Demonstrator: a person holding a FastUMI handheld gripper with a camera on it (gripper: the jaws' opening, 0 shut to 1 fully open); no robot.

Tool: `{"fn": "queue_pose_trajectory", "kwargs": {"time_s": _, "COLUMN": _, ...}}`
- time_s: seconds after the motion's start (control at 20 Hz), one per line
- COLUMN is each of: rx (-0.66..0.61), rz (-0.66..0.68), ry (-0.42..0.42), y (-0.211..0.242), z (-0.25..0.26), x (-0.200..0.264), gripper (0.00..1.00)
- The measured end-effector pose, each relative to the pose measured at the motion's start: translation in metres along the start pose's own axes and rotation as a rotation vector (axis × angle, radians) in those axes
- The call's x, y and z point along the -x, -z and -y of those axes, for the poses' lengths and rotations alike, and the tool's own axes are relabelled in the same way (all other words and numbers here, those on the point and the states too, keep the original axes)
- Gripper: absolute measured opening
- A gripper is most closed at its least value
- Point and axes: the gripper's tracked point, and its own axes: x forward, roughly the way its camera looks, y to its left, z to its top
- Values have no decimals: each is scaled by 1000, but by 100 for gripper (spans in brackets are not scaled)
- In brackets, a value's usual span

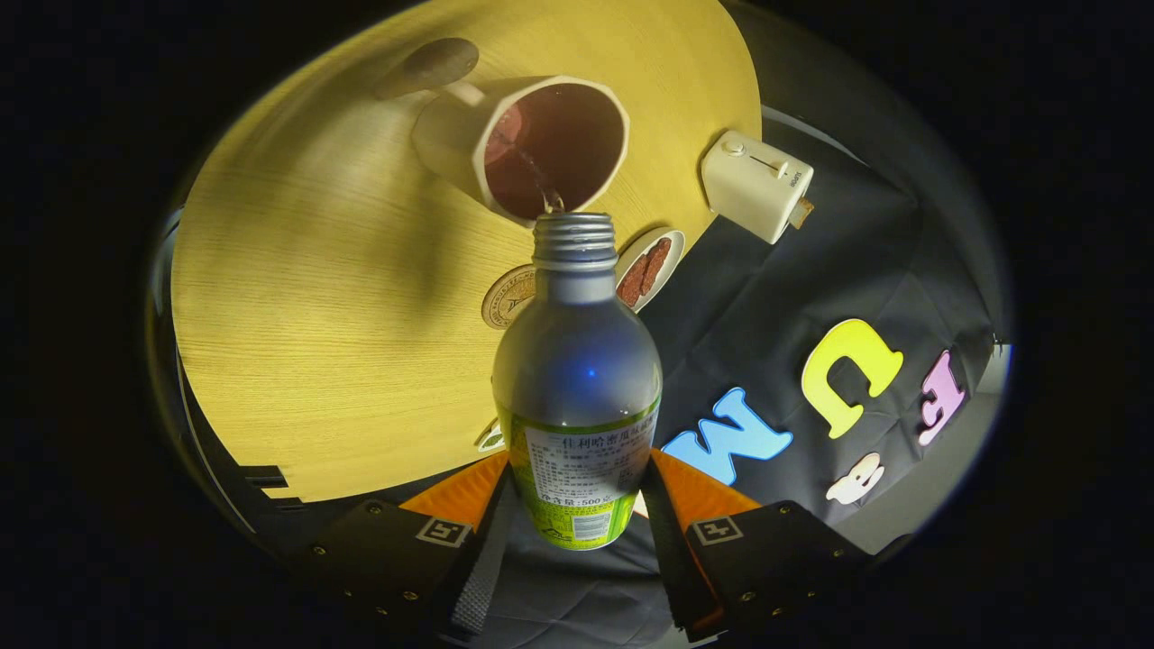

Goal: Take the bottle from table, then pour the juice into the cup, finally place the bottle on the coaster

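Note:
My gripper (577, 496) is shut on a silver bottle (577, 379) with a green label, one finger pressing on each side of its lower body. The bottle is tipped forward, and its open threaded mouth sits just over the rim of a cream mug (541, 149). A thin stream of juice runs from the mouth into the mug, which holds dark red liquid. The mug stands on the yellow wooden table (343, 342), its handle pointing away from me. A round cork coaster (507, 297) lies on the table beside the bottle's shoulder, partly hidden behind it.
A small white dish (651, 268) with brown pieces lies at the table's edge, right of the bottle neck. Beyond it a cream toaster (755, 183) stands near the edge, against the black cloth wall. A dark brown oval thing (431, 65) rests behind the mug.

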Motion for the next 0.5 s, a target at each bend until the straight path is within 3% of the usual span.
{"fn": "queue_pose_trajectory", "kwargs": {"time_s": 0.5, "rx": 71, "rz": 10, "ry": 39, "y": -6, "z": 5, "x": 1, "gripper": 74}}
